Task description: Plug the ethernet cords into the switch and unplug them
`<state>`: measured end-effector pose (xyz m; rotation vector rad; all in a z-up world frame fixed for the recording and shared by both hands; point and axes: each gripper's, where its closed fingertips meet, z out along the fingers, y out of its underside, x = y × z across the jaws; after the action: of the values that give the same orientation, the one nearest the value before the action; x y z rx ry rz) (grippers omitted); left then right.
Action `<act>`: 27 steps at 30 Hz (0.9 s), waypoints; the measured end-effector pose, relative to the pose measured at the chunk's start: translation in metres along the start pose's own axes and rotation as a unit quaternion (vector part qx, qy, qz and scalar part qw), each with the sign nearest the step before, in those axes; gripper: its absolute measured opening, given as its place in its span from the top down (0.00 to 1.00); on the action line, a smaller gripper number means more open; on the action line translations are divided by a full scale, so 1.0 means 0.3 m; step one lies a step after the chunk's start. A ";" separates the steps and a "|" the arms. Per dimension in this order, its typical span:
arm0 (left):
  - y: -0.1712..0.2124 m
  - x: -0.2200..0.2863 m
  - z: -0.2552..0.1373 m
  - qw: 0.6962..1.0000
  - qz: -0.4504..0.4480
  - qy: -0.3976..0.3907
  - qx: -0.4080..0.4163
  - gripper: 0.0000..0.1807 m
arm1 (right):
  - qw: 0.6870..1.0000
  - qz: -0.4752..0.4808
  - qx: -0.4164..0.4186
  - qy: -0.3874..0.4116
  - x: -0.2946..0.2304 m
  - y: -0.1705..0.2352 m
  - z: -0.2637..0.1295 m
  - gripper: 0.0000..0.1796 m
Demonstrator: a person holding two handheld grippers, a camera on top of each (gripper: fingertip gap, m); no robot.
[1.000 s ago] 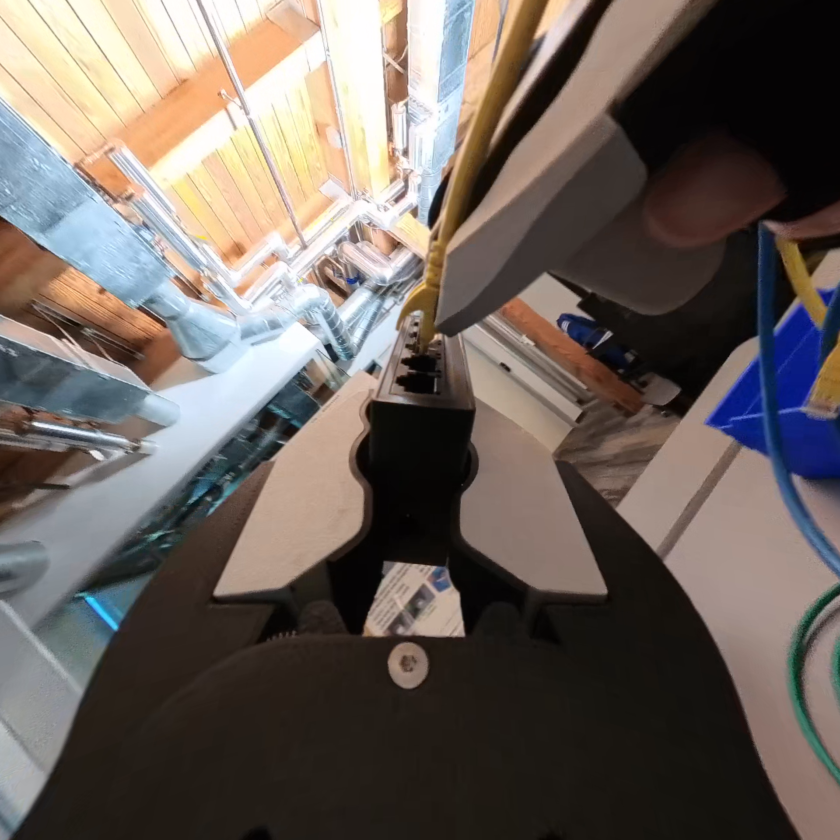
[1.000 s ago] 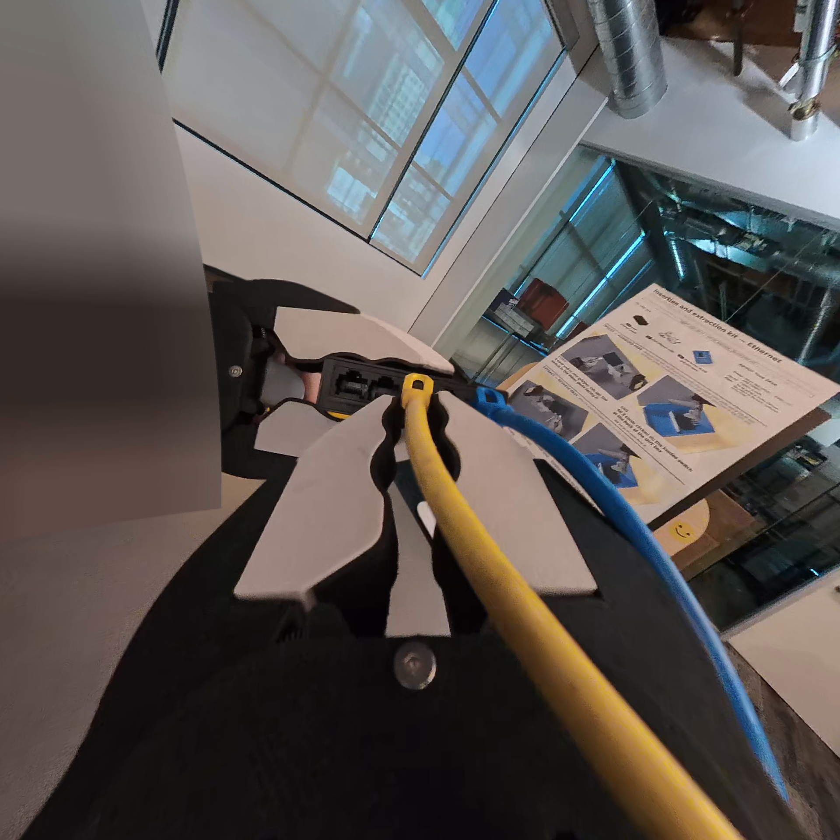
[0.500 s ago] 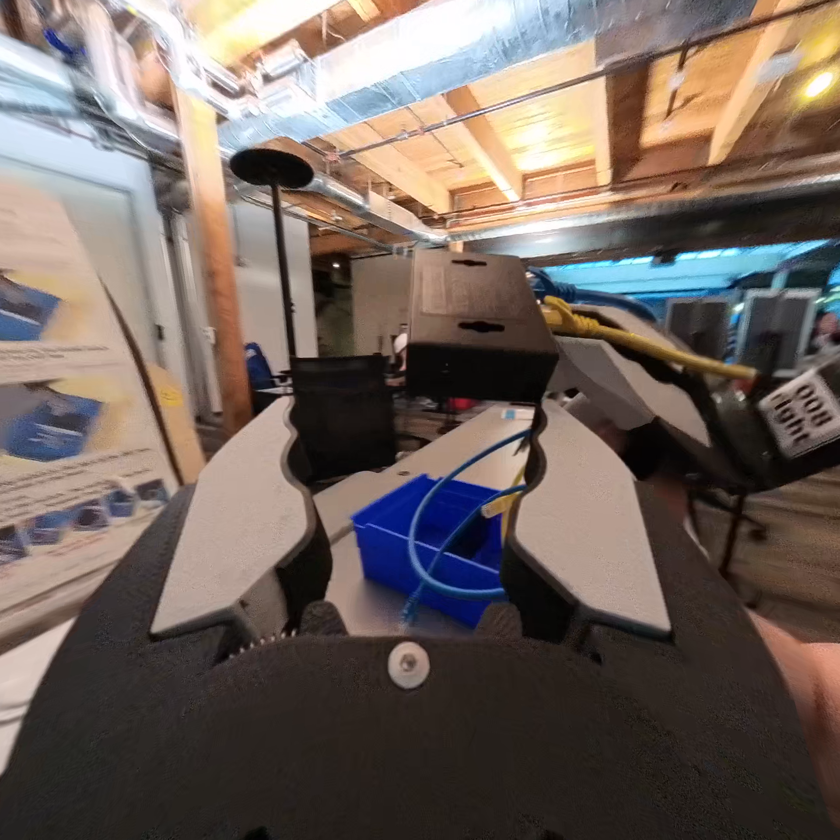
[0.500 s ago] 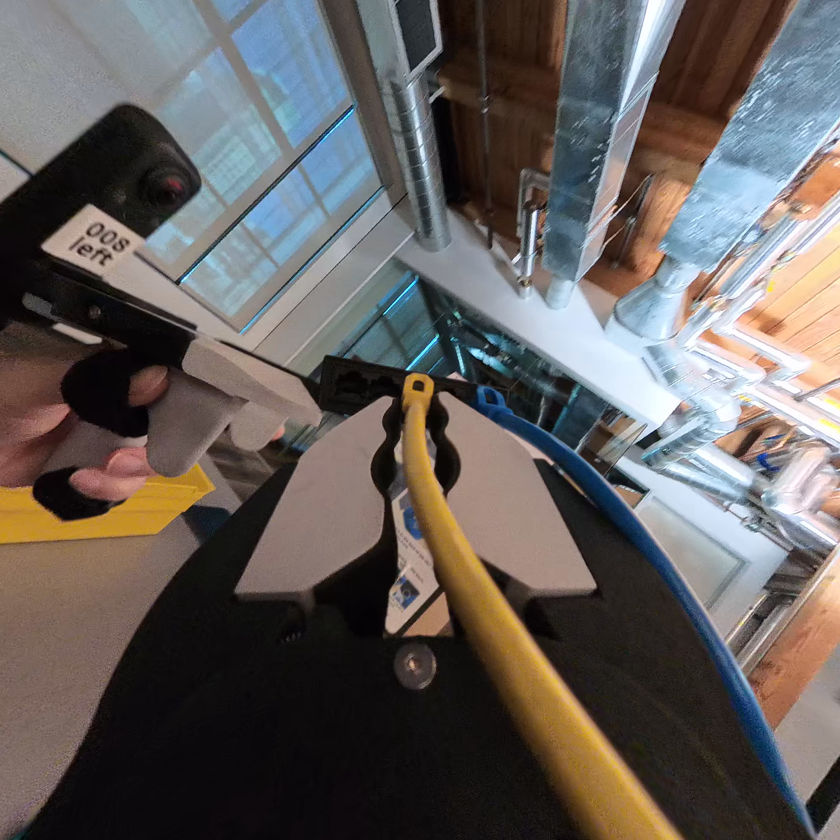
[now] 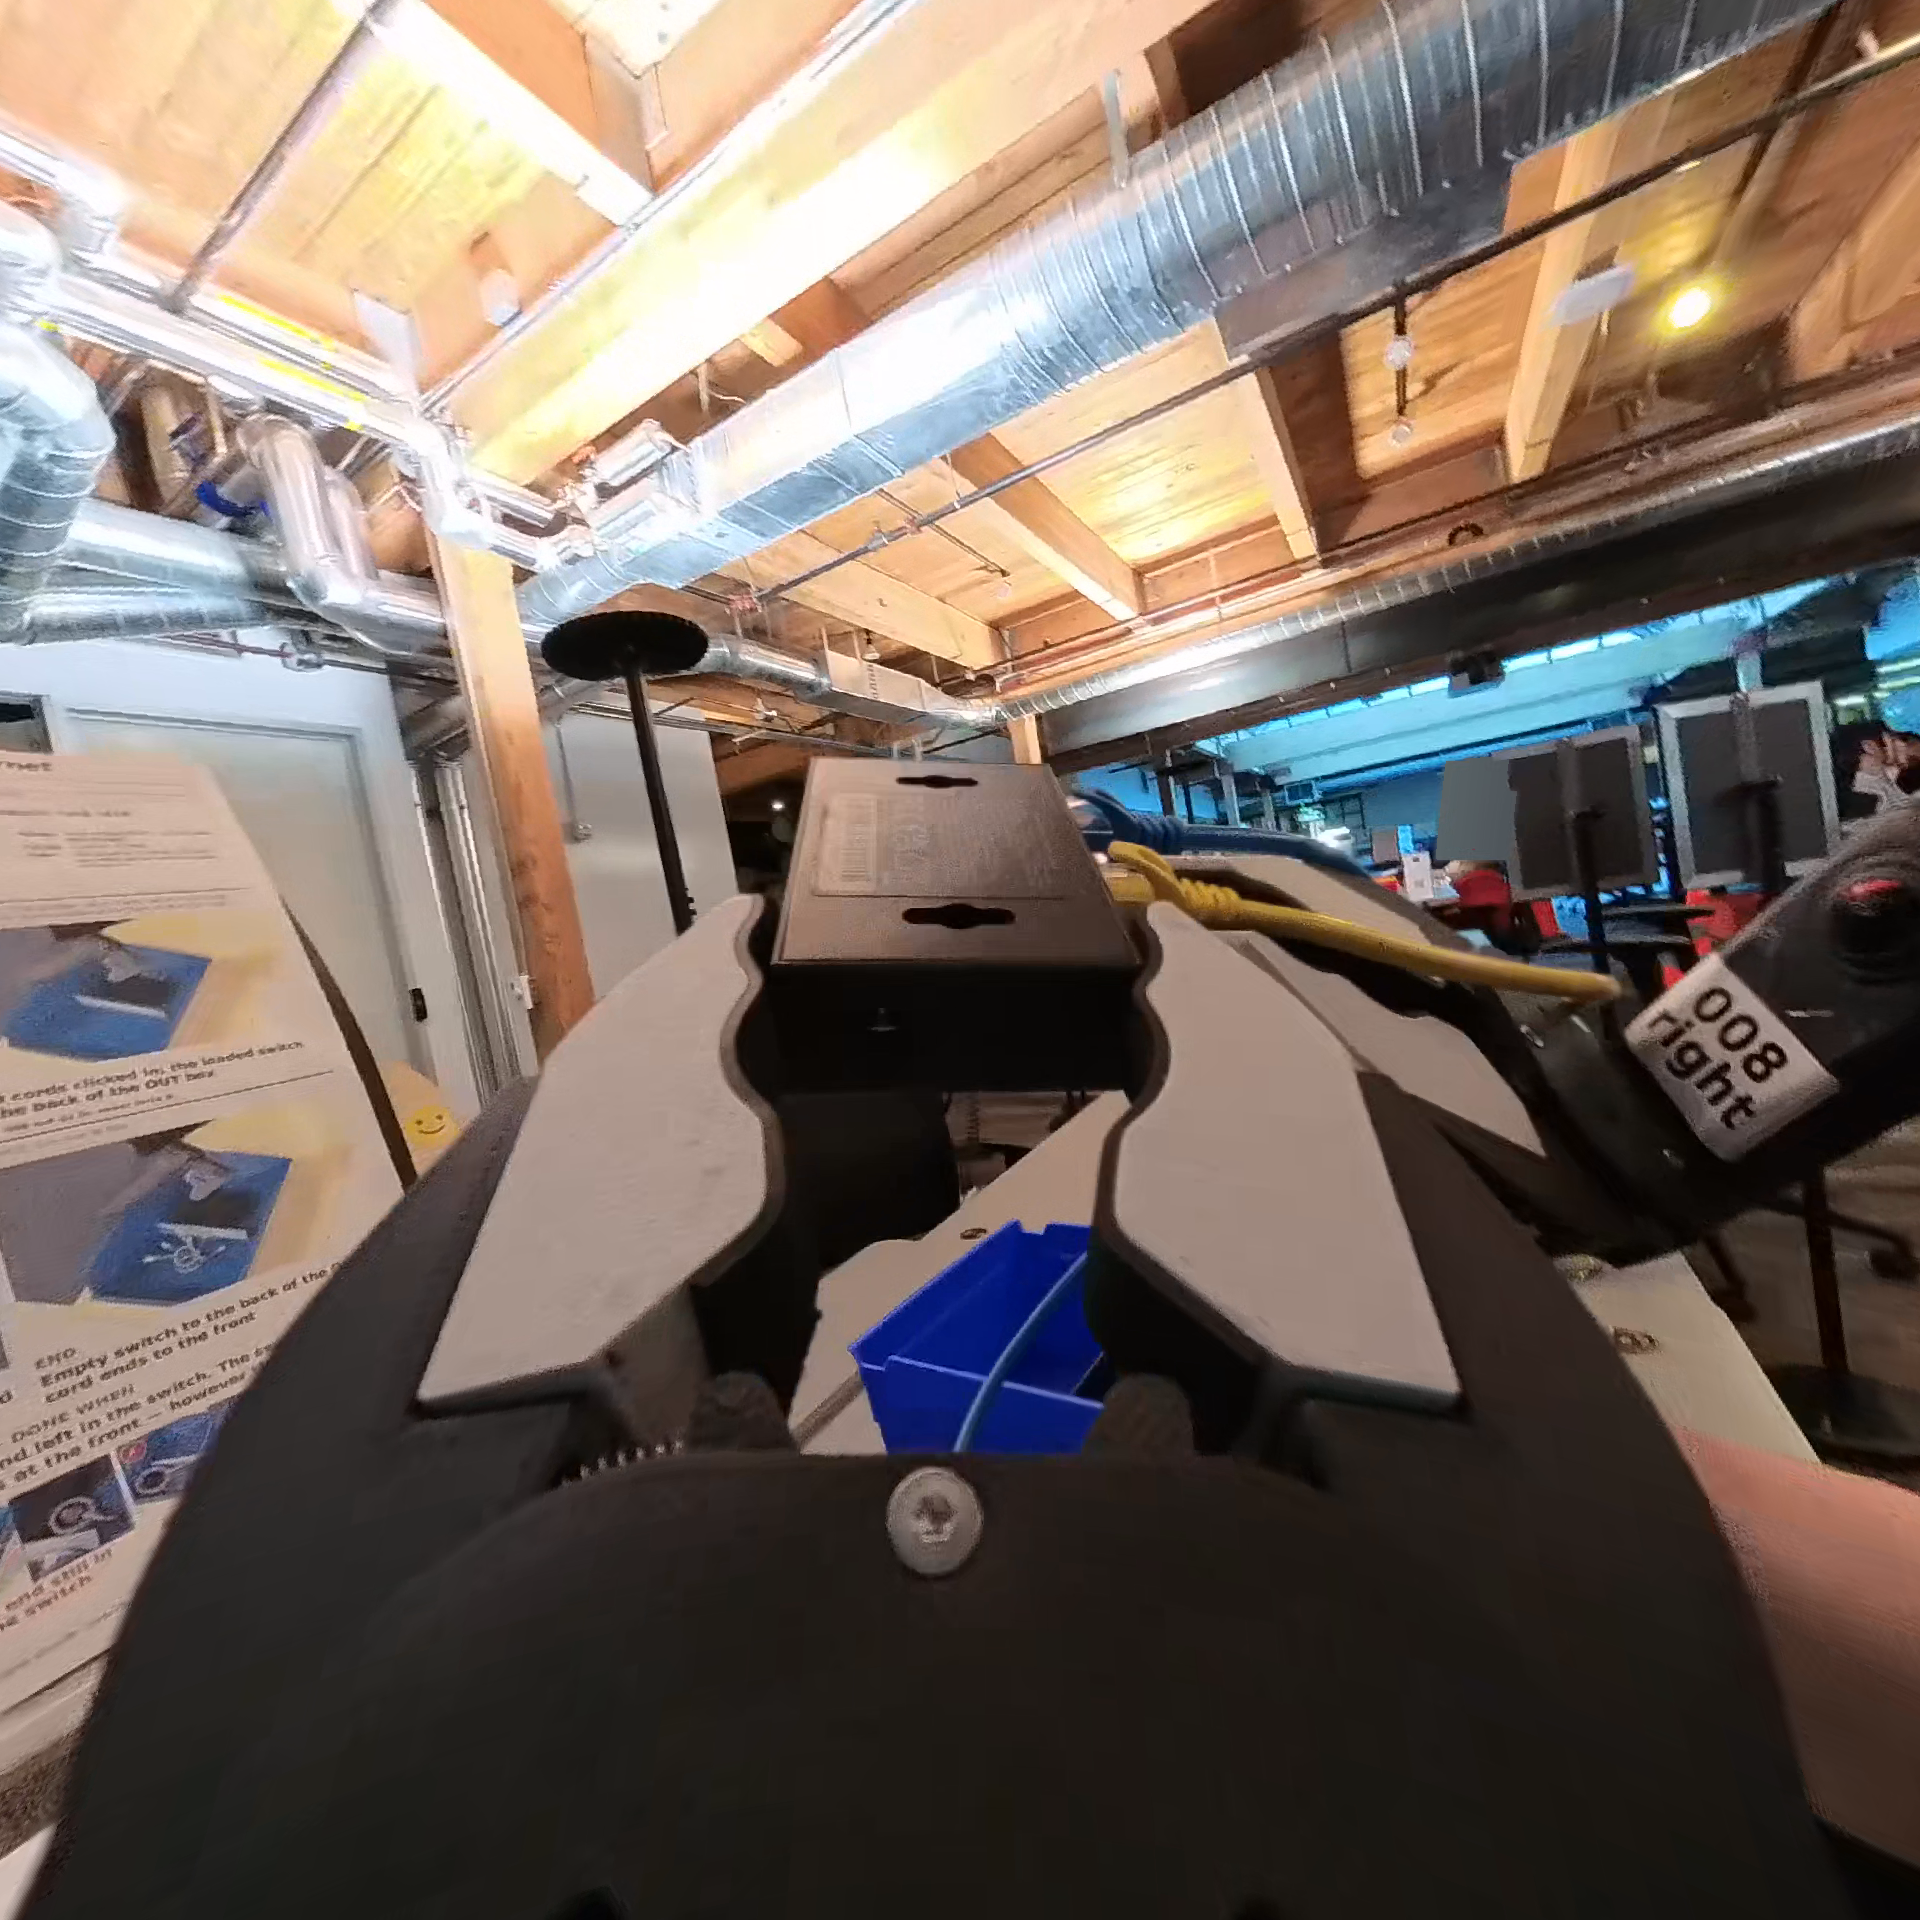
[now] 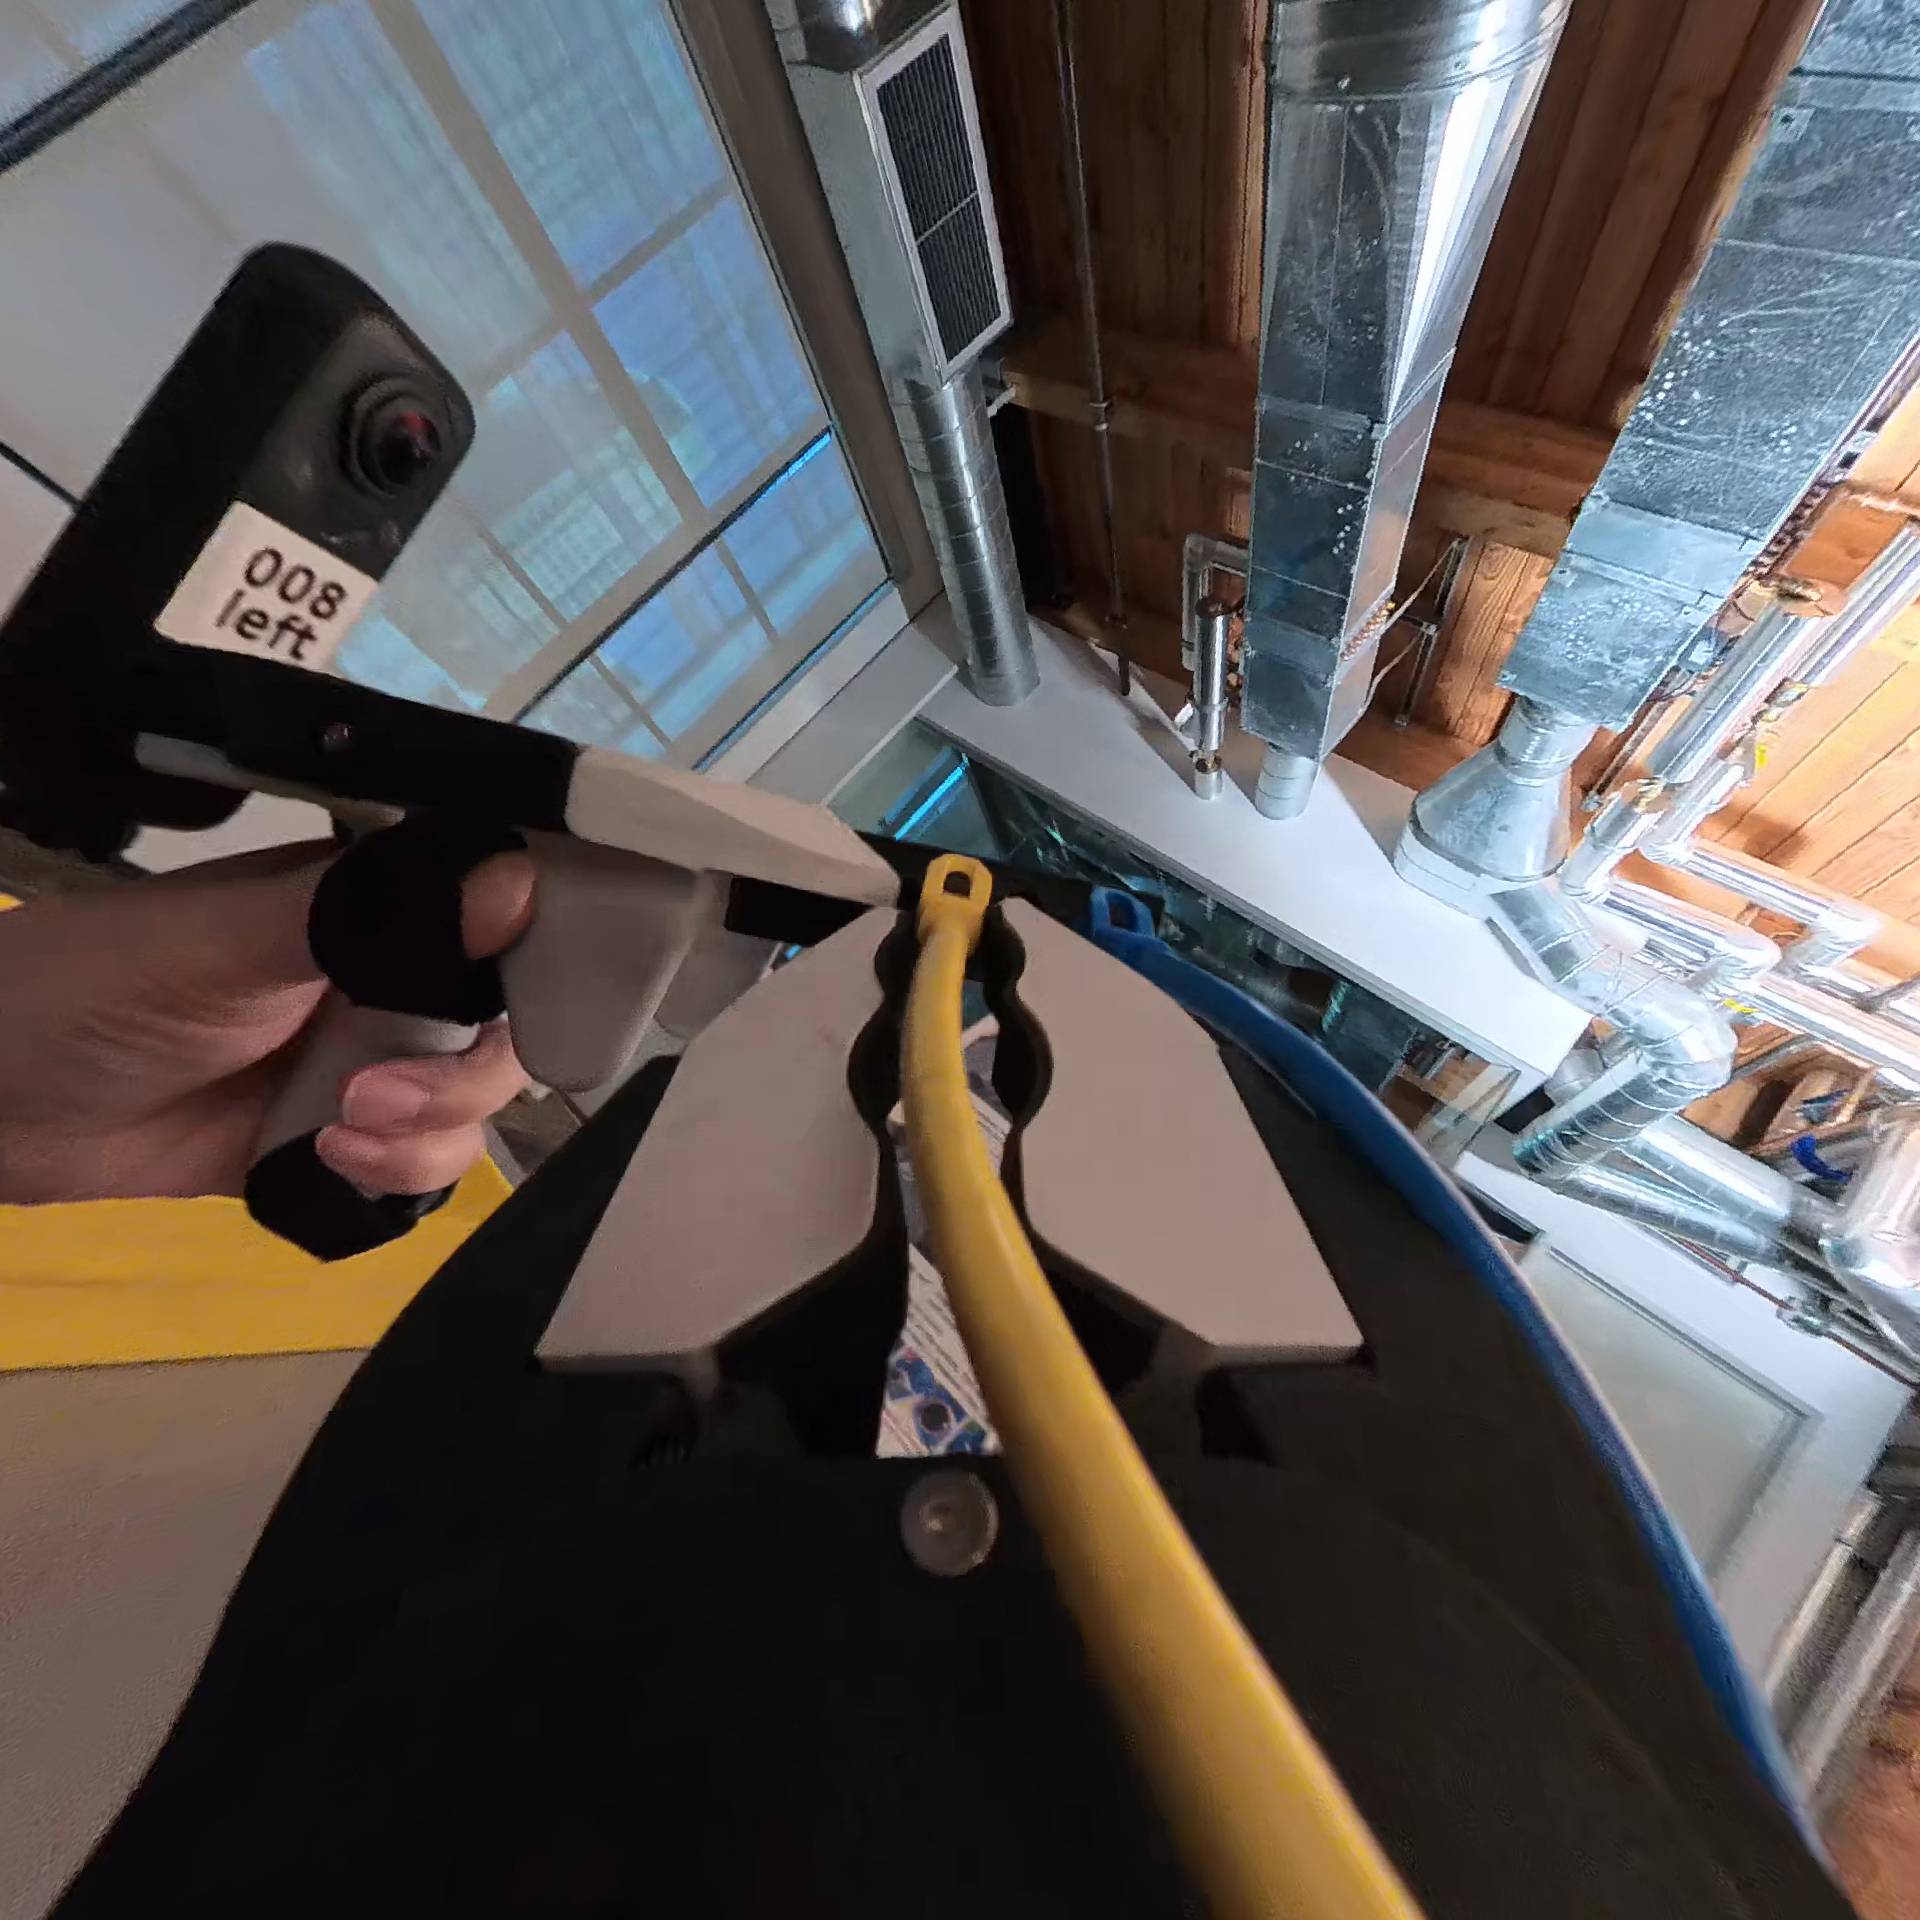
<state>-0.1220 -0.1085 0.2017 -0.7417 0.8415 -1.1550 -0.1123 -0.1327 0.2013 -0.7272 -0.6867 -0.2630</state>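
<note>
The switch (image 5: 951, 914) sits at the centre of my left wrist view, lifted off the table, its slotted underside turned up toward the ceiling. Its long axis runs away from the camera, and the port face looks to the frame's right, where the cords enter. My left gripper (image 5: 945, 997) is clamped on the near end of the switch, one finger on each side wall.

The yellow cord (image 5: 1351, 940) meets the port face near its near end and trails off right; the blue cord (image 5: 1143, 831) plugs in just beyond it. In the right wrist view the switch (image 6: 790, 914) shows only as a thin black edge, mostly behind the left gripper's finger. My right gripper (image 6: 951, 997) is closed on the yellow cord (image 6: 1039, 1299) just behind its boot, and the cord runs back over the gripper body to the lower right. The blue cord (image 6: 1351, 1122) curves along the right side of that gripper, touching nothing else I can see.

Below the switch there is open air down to the table (image 5: 1621, 1340), where a blue bin (image 5: 966, 1361) stands with another blue cable in it. A printed sheet (image 5: 156, 1091) stands at the left edge. My left hand (image 6: 156, 1039) shows at centre left, above a yellow bin (image 6: 156, 1288).
</note>
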 end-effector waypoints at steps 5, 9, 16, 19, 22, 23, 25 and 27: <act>0.000 -0.001 -0.007 1.000 0.015 -0.001 -0.008 0.65 | 1.000 0.028 0.010 -0.007 -0.008 0.001 0.002 0.92; 0.003 0.001 -0.007 1.000 0.015 -0.006 -0.018 0.65 | 0.999 0.040 0.010 -0.018 -0.007 0.003 0.002 0.92; 0.031 0.001 -0.006 0.997 0.044 -0.016 -0.063 0.65 | 0.996 0.075 0.010 -0.039 -0.004 0.015 0.001 0.92; 0.031 0.015 -0.001 0.999 0.007 0.007 -0.051 0.65 | 0.996 0.073 0.025 -0.039 -0.001 -0.005 -0.006 0.93; 0.031 0.014 0.001 0.998 0.013 -0.001 -0.054 0.65 | 0.997 0.063 0.013 -0.049 -0.001 0.002 -0.007 0.92; 0.031 0.014 0.002 0.999 0.012 -0.004 -0.050 0.65 | 0.997 0.060 0.015 -0.046 0.000 0.001 -0.008 0.93; 0.037 0.011 0.003 0.998 0.021 -0.012 -0.058 0.65 | 0.996 0.066 0.012 -0.053 0.001 0.008 -0.008 0.92; 0.043 0.007 0.002 0.997 0.032 -0.016 -0.069 0.65 | 0.996 0.063 0.001 -0.060 0.001 0.019 -0.007 0.92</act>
<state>-0.1151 -0.1074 0.1907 -0.8378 0.9184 -1.0332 -0.1086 -0.1300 0.1973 -0.7858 -0.7513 -0.1044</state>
